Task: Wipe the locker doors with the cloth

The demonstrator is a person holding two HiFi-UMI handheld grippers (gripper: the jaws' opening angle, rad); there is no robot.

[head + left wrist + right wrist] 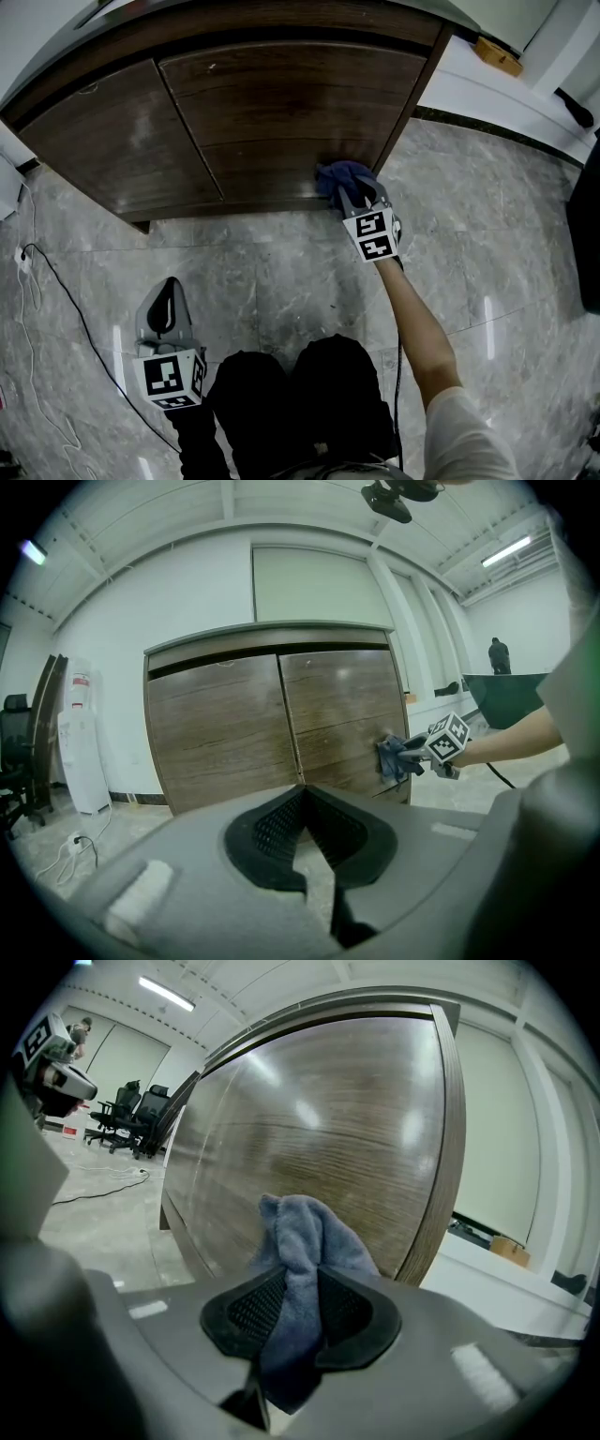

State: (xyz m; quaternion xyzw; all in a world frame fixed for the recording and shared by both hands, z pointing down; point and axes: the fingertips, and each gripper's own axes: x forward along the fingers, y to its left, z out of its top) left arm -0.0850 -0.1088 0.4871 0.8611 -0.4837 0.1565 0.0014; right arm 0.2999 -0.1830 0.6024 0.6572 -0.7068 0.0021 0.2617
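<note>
The locker has two dark wood doors, a left door and a right door. My right gripper is shut on a blue cloth and holds it against the lower right part of the right door. In the right gripper view the cloth bunches up between the jaws of that gripper, touching the door. My left gripper hangs low over the floor, apart from the locker, jaws together and empty. The left gripper view shows its jaws meeting, with the cloth far ahead.
Grey marble floor runs in front of the locker. A black cable trails at the left. The person's knees are below. A white ledge lies right of the locker. A white dispenser stands to its left.
</note>
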